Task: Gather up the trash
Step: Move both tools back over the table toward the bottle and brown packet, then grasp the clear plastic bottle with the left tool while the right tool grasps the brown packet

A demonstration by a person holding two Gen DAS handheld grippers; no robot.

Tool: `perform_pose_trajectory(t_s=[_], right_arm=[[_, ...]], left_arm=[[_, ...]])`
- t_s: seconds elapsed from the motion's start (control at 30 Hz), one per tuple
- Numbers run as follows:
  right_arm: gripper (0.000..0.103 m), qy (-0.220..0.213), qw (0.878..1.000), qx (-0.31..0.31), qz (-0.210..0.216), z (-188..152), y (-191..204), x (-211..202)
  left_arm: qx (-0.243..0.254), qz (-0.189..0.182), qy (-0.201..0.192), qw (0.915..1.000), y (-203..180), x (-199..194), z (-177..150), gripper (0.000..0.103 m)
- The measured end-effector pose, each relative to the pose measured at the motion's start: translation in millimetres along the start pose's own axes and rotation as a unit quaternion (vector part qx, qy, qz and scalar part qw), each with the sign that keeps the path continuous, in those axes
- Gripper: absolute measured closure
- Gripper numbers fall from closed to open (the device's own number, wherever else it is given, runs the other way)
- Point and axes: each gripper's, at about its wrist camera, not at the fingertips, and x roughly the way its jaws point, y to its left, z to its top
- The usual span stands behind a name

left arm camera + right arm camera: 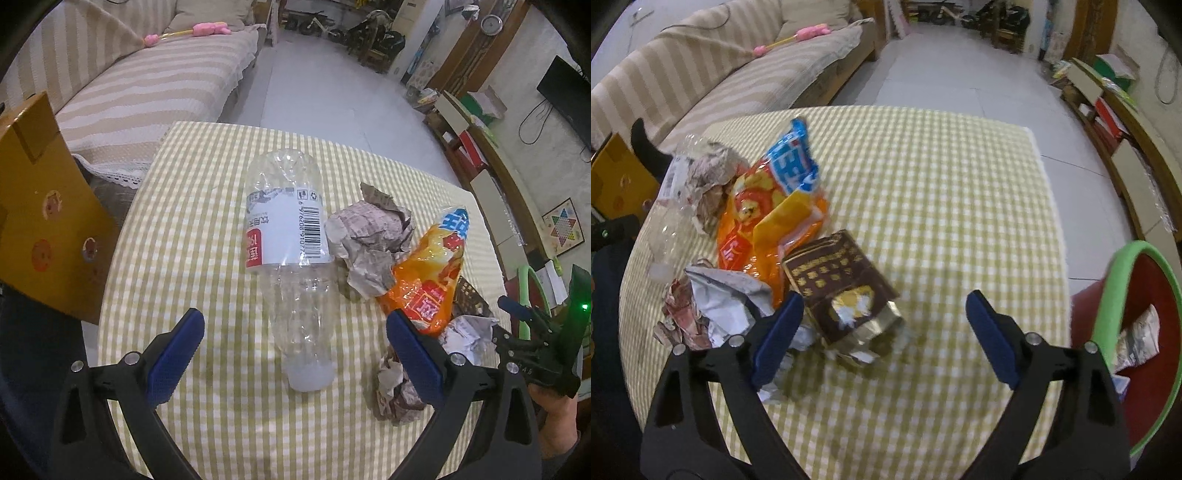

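Both grippers over the trash pile, nothing held.

Left gripper [295, 354]: jaws wide apart, straddling the neck end of the bottle [291, 266], pads clear of it. The bottle lies flat on the tabletop [207, 229], cap toward the gripper.

Right gripper [884, 332]: jaws apart, no contact. The brown box [842, 291] sits between them but close against the left pad, off-centre.

Bin [1145, 317]: red, green rim, just off the tabletop's right edge, some paper already inside.

Risks:
- The bottle is thin, crushed and round. Closing on the tapered neck could squirt it out forward or roll it sideways into the newspaper wad [369, 243].
- The box is off-centre, so one pad would likely land first and shove or spin it, maybe dragging the white paper [720, 299] under that finger along with it.
- The chip bag [768, 218] overlaps the box's far end; lifting the box may pull the bag with it or flip it off the pile.
- The grippers are near each other, so crossing paths toward the bin could make them clash.
- The tabletop cloth could snag on a low fingertip.

Count, on the tabletop:
- bottle: 1
- chip bag: 1
- box: 1
- paper wads: 3 visible (grey newspaper, white, reddish one [679, 310]); more could be hidden under the pile
- bin: 1
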Motion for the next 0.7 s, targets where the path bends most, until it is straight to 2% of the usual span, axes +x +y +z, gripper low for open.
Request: perform_pose_trajectory(t_s=[0.13,0.43,0.6,0.7], right_arm=[[0.018,0.003,1.0,-0.008,0.001,5,5,7],[0.03,0.007,1.0,-0.027,0.006,14,16,11],[0.03,0.008,0.999,-0.041,0.009,19,15,11],[0.031,0.003,0.999,-0.048,-0.005,17,11,8]], left_arm=[[-0.004,0.002,0.002,1.0,1,7,2,0.008],[-0.008,0.016,0.011,0.9998,0,23,4,0.008],[-0.007,0.024,0.018,0.9995,-3,34,3,0.009],[-0.011,0.033,0.013,0.9993,1,38,7,0.011]])
